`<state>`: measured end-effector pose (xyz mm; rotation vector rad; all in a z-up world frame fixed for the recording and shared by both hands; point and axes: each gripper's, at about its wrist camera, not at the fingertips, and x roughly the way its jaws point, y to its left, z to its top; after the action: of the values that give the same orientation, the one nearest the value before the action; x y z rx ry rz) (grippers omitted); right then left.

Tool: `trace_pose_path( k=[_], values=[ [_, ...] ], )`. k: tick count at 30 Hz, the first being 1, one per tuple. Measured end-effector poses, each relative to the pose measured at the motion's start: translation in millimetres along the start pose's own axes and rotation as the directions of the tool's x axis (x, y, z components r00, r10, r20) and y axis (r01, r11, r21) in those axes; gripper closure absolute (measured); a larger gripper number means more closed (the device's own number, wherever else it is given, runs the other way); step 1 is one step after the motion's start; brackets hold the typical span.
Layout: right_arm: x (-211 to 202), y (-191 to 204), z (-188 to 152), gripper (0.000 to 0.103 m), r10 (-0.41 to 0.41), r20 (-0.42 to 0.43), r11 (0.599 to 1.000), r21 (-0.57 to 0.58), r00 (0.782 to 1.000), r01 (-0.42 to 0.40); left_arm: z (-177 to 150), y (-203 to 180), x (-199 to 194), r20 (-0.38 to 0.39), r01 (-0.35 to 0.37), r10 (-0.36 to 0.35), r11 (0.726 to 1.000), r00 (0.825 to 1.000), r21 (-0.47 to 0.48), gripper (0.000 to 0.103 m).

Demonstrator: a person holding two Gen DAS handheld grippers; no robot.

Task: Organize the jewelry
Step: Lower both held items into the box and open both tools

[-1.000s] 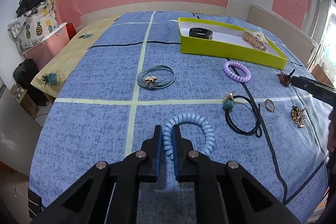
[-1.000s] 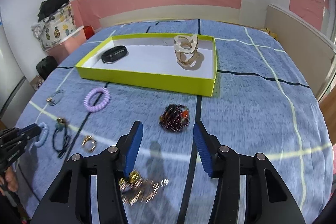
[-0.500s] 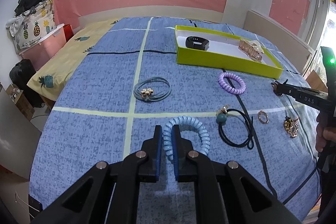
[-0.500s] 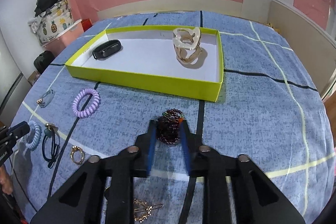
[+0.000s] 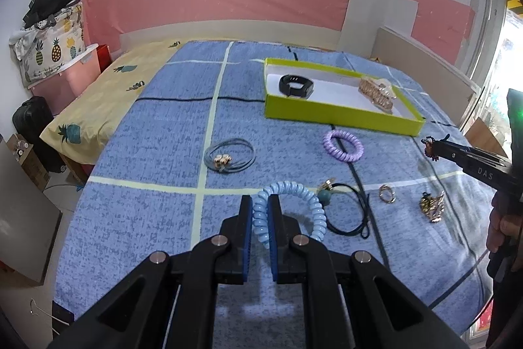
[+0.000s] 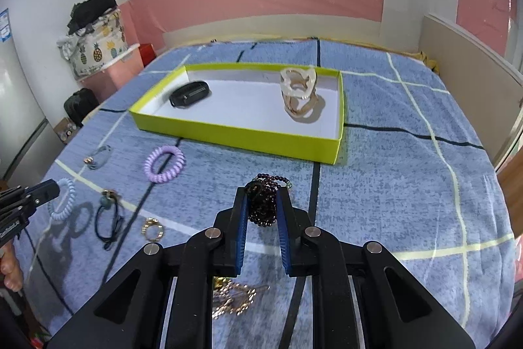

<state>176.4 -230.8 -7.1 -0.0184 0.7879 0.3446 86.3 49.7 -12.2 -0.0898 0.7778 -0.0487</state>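
Left gripper [image 5: 260, 211] clamped on the light blue coil hair tie [image 5: 291, 208], which is lifted off the blue bedspread [image 5: 157, 152]. Ahead-left of it: grey cord bracelet [image 5: 228, 154]. Ahead-right: purple coil tie [image 5: 342, 145]; beyond that the yellow-green tray [image 5: 327, 116] with a black band [image 5: 295, 85] and hair claw [image 5: 376, 94]. Right gripper [image 6: 264, 205] still closing, pads already pinching the dark bead bracelet [image 6: 265, 198]. Gold hairpin [image 6: 233, 300] lies beneath it.
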Motion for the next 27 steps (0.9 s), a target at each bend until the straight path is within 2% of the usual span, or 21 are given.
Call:
trace_pose_path(
  k=[6,13,21,27],
  values=[
    [-18.6,4.1,5.9,0.086,0.022,0.042,1.000,-0.008,0.999,-0.021,14.2,-6.1,-7.7,0.020,0.032,-0.032,0.999,0.999,0.013,0.093],
    [-25.4,3.7,22.3,0.086,0.026,0.071,1.000,-0.015,0.997,-0.025,45.1,-20.0,-5.4,0.046,0.068,-0.070,0.996,0.996,0.055,0.093],
    [-8.6,-9.0,49.8,0.086,0.010,0.077,1.000,-0.014,0.997,-0.009,89.6,-32.4,29.1,0.037,0.102,-0.105,0.992,0.994,0.070,0.093],
    [21.7,-24.3,68.9,0.086,-0.004,0.052,1.000,0.005,0.999,0.003,116.8,-38.1,64.1,0.007,0.117,-0.117,0.991,0.993,0.063,0.093]
  ],
)
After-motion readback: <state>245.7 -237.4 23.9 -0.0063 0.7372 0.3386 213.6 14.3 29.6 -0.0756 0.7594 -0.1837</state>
